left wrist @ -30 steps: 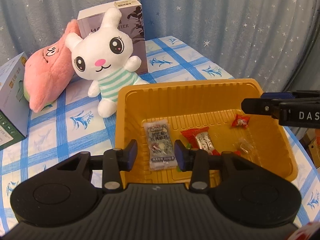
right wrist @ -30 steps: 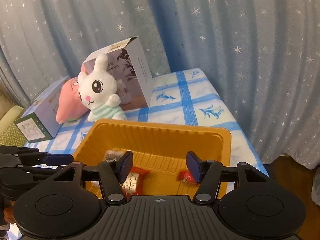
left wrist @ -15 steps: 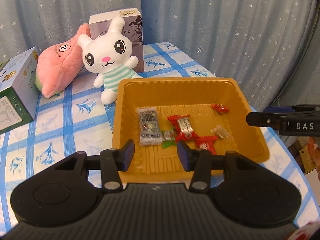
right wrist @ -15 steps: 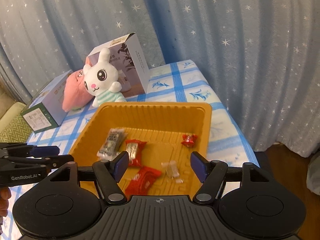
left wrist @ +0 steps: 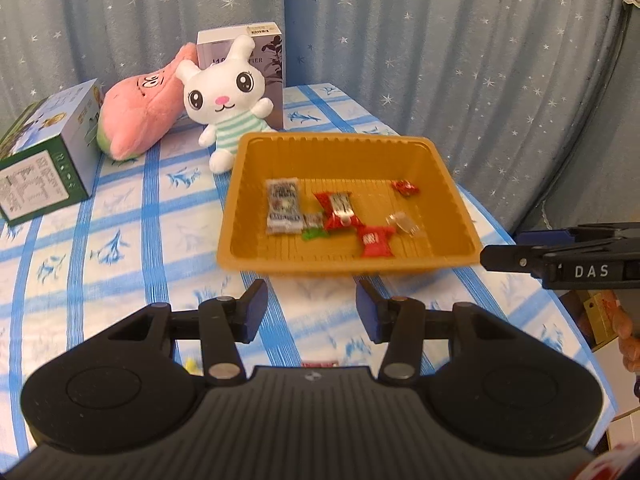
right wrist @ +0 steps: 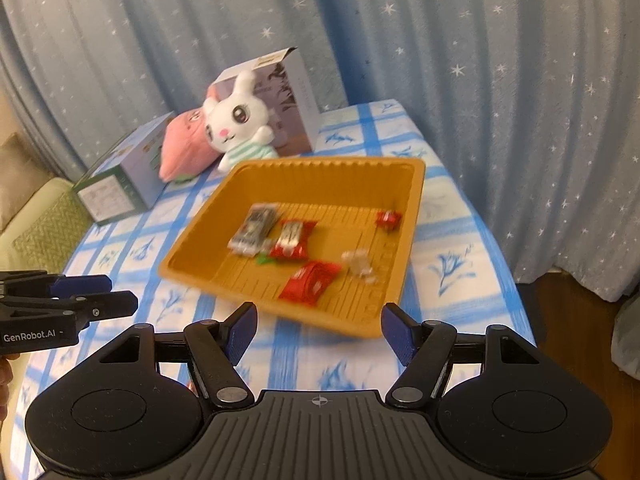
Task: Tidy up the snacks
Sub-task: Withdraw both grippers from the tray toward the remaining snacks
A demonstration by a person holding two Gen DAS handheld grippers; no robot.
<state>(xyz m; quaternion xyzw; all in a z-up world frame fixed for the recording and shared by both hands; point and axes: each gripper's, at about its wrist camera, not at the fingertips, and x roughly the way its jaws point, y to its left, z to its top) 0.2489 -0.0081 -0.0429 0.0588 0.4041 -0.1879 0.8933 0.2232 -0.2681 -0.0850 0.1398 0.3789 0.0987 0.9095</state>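
Snacks lying in a yellow tray (left wrist: 348,260) on the checked desk (left wrist: 120,240).
Left wrist view: left gripper (left wrist: 310,310) short of the tray's near rim, jaws opening and empty; silver packet (left wrist: 283,206), red wrappers (left wrist: 338,210) and a clear candy (left wrist: 402,222) on the tray floor. Right wrist view: right gripper (right wrist: 318,332) before the near corner of the tray (right wrist: 288,312), jaws wide apart, nothing between them; plush rabbit (right wrist: 236,128) and boxes (right wrist: 120,184) behind.

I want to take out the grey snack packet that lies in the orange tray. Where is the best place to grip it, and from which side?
Probably from above, across its narrow width. The grey snack packet lies flat on the floor of the orange tray, its long side running toward the far wall. Its left edge is free; a small packet sits at its lower right corner, so grip the upper half.
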